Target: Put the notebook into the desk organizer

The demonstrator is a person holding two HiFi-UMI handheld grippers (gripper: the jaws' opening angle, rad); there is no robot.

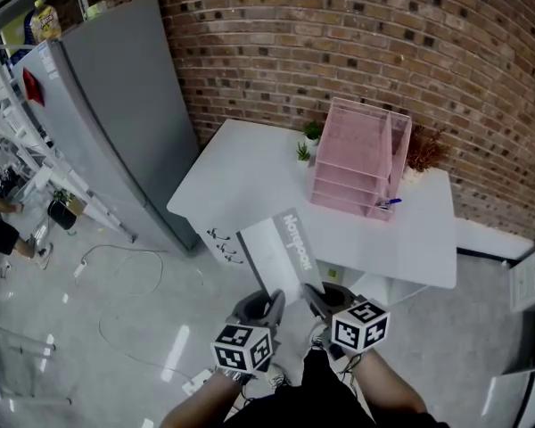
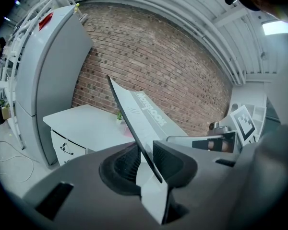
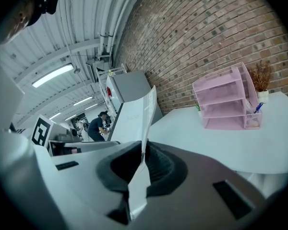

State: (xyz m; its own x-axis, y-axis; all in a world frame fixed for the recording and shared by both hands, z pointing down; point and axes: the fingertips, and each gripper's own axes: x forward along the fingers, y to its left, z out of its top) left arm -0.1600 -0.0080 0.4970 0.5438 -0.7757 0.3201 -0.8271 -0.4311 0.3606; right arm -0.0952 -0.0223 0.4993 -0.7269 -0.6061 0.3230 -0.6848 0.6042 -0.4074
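My left claw (image 1: 264, 307) is clamped on the near edge of the notebook (image 1: 285, 250). My right claw (image 1: 318, 300) pinches that same edge just beside it, its jaws nearly together on the thin cover. So the pickup is done: the notebook rests on nothing, held up between both claws in front of the white tabletop (image 1: 241, 185). What is left, as I judge it, is the carry across to the pink organizer (image 1: 357, 163), which stands at the far right of the tabletop by the brick wall, and then sliding the notebook into one of its slots.
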